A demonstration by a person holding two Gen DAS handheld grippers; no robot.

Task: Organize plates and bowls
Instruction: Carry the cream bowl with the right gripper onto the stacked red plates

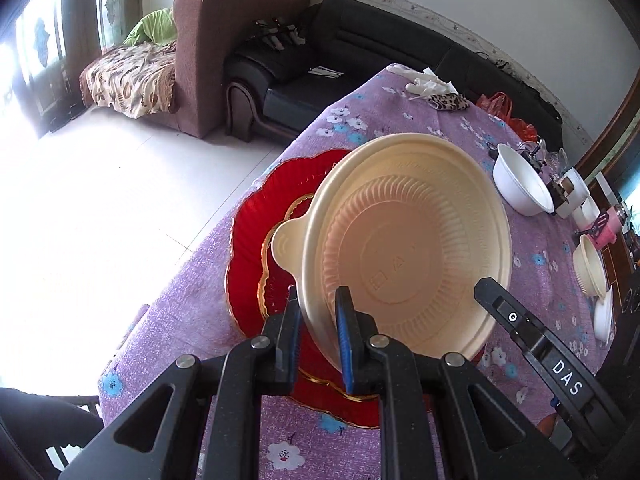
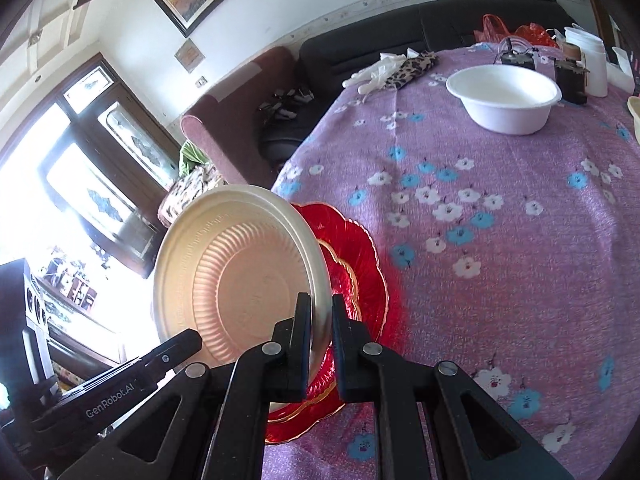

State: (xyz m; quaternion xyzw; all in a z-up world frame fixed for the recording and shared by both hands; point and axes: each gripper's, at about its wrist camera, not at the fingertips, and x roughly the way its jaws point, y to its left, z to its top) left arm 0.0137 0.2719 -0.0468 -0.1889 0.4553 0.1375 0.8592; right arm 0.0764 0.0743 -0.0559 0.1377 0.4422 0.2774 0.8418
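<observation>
Here the left gripper (image 1: 318, 304) and the right gripper (image 2: 320, 312) each have their jaws narrowed tight on opposite rims of one cream bowl (image 1: 408, 236). It hangs tilted above a red plate (image 1: 256, 240) on the purple-clothed surface (image 2: 500, 240).

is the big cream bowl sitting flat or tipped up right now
Tipped up. Both grippers, left and right, pinch the cream bowl's rim above the red plate.

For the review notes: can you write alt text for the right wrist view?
The right gripper is shut on the rim of a cream plastic bowl, held tilted above a red scalloped plate on a purple floral tablecloth. A white bowl sits farther back; the left gripper reaches in from the lower left.
</observation>
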